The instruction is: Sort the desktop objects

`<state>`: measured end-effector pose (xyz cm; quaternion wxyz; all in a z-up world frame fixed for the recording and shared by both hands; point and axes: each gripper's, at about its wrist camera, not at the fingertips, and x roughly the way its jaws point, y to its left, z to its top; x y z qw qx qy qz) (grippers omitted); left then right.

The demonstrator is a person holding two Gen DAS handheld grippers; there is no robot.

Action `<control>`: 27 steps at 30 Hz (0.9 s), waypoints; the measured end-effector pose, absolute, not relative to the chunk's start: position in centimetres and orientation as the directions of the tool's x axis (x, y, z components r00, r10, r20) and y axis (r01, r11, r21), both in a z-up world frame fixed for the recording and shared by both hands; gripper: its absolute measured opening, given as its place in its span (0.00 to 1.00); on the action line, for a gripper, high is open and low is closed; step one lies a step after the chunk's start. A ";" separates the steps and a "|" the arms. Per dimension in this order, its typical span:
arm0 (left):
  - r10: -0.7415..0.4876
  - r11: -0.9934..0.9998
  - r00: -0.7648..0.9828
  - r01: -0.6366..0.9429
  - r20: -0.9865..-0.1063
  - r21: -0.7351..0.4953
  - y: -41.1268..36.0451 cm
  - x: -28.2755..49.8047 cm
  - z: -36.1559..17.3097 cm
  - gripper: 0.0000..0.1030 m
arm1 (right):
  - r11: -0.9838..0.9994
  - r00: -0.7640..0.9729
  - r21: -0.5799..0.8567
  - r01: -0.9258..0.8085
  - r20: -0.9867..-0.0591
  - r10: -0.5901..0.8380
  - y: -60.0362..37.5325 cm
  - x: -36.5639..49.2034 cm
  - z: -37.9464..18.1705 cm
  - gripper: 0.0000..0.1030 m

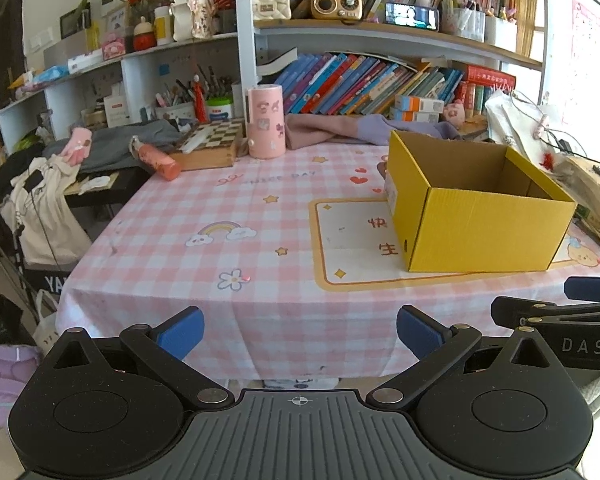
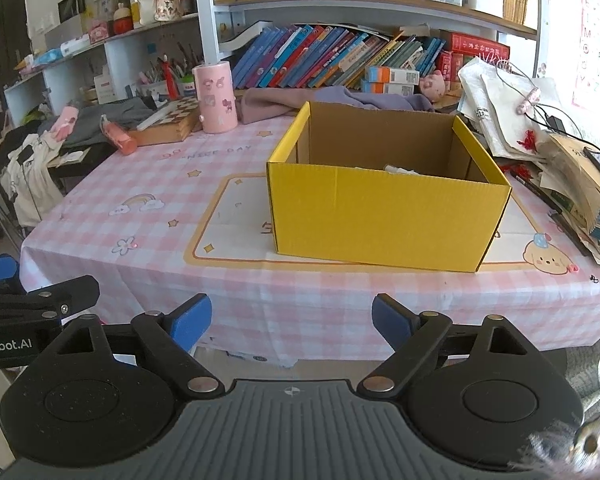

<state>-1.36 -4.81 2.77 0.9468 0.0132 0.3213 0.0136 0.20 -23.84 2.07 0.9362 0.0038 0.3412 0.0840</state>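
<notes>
Nearest to me, short of the table's front edge, I hold both tools level and empty: my left gripper has its blue-padded fingers spread wide with nothing between them, and my right gripper is likewise released. I judge I keep them back here to survey the tabletop before choosing what to lift.

Beyond the hanging hem of the pink checked tablecloth, a smooth printed sheet that drapes in soft folds, stands the yellow box. It is corrugated cardboard, yellow outside and plain brown within, open at the top, so it likely serves as the bin for sorting. Something pale lies inside against the near wall; I cannot tell what.

Left of the box and farther back stands a pink cylinder, upright and decorated with stickers; left of that lie a wooden chessboard case and an orange bottle on its side. Behind the box, mauve cloth lies crumpled. Right of the box, papers and books are heaped loosely.
</notes>
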 end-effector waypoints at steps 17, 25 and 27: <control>0.025 0.999 0.778 0.000 -0.627 0.040 -5.0 -1.0 2.6 1.00 | 0.986 0.739 0.046 -0.159 -0.657 0.150 -23.4 0.5 1.9 0.87; 0.020 0.999 0.775 0.008 -0.631 0.042 -5.0 -0.8 2.5 1.00 | 0.986 0.738 0.045 -0.162 -0.658 0.151 -23.2 0.6 1.6 0.87; 0.019 0.999 0.773 0.008 -0.634 0.040 -5.0 -0.8 2.4 1.00 | 0.986 0.738 0.045 -0.162 -0.657 0.151 -23.2 0.6 1.6 0.87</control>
